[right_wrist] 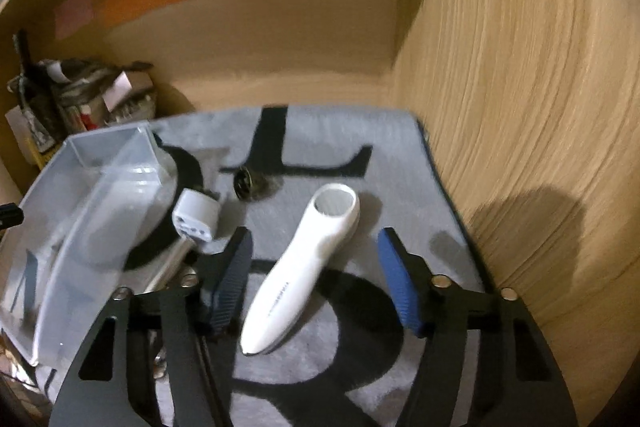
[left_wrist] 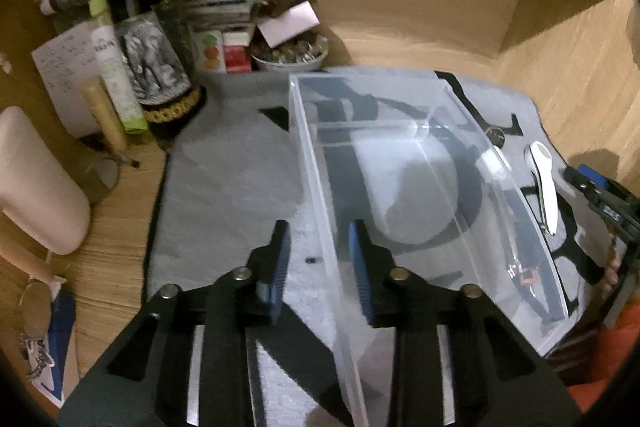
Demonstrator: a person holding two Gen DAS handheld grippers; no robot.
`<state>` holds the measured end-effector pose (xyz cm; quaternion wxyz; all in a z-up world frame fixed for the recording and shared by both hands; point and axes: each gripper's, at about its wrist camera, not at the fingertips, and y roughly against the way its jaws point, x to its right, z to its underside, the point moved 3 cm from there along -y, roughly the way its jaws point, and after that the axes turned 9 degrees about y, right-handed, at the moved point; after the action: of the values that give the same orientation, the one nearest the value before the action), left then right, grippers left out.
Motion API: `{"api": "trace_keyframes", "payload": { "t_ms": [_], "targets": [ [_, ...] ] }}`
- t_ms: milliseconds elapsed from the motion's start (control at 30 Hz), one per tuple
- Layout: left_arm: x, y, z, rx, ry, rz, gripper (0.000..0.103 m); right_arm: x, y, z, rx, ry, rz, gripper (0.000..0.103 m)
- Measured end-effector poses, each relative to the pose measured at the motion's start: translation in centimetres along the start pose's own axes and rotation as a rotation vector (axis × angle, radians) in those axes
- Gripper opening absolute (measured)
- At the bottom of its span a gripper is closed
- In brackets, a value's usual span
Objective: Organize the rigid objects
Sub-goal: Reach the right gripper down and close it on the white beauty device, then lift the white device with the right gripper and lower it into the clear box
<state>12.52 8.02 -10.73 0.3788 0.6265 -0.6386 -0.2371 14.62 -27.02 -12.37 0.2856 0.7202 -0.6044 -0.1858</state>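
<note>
The left tongs (left_wrist: pixel 320 259) are straddling the near side wall of the clear plastic organizer box (left_wrist: pixel 420 163), narrowly parted, pads not yet pressing it. The box is sitting on a grey mat with black lettering (left_wrist: pixel 224 163) on the wooden desk (left_wrist: pixel 108 259). The right tongs (right_wrist: pixel 316 275) are standing about half open around the white handheld device (right_wrist: pixel 304 267) lying on the mat, apart from both pads. A white adapter plug (right_wrist: pixel 198 215) is lying just beside the box.

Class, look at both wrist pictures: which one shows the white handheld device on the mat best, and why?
The right wrist view: the white device lies whole and close between the right gripper fingers. The left wrist view shows it small near the right edge, beyond the clear box.
</note>
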Motion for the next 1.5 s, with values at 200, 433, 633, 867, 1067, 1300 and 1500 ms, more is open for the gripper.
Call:
{"api": "trace_keyframes", "payload": {
  "t_ms": [200, 433, 633, 867, 1067, 1300, 1500],
  "targets": [
    [0.3, -0.8, 0.2, -0.031, -0.005, 0.018, 0.013, 0.5, -2.8, 0.5, -0.090, -0.052, -0.046, 0.057],
    [0.1, -1.1, 0.2, -0.031, 0.013, 0.034, 0.011, 0.2, -5.4, 0.7, -0.162, -0.069, -0.059, 0.057],
    [0.1, -1.0, 0.3, -0.013, 0.009, 0.032, 0.010, -0.4, -6.8, 0.6, -0.188, -0.053, -0.045, 0.046],
    [0.1, -1.0, 0.2, -0.002, 0.005, 0.033, 0.010, -0.7, -6.6, 0.4, -0.172, -0.033, -0.039, 0.029],
    [0.1, -1.0, 0.2, -0.002, 0.001, 0.034, 0.010, -0.9, -4.5, 0.2, -0.120, -0.042, -0.053, 0.029],
    [0.1, -1.0, 0.2, 0.006, 0.001, 0.041, 0.010, -2.4, -0.5, -1.3, -0.019, -0.010, -0.070, 0.029],
    [0.1, -0.9, 0.3, 0.014, -0.004, 0.045, 0.010, -4.5, 2.5, -3.2, 0.071, 0.031, -0.113, 0.029]
  ]
}}
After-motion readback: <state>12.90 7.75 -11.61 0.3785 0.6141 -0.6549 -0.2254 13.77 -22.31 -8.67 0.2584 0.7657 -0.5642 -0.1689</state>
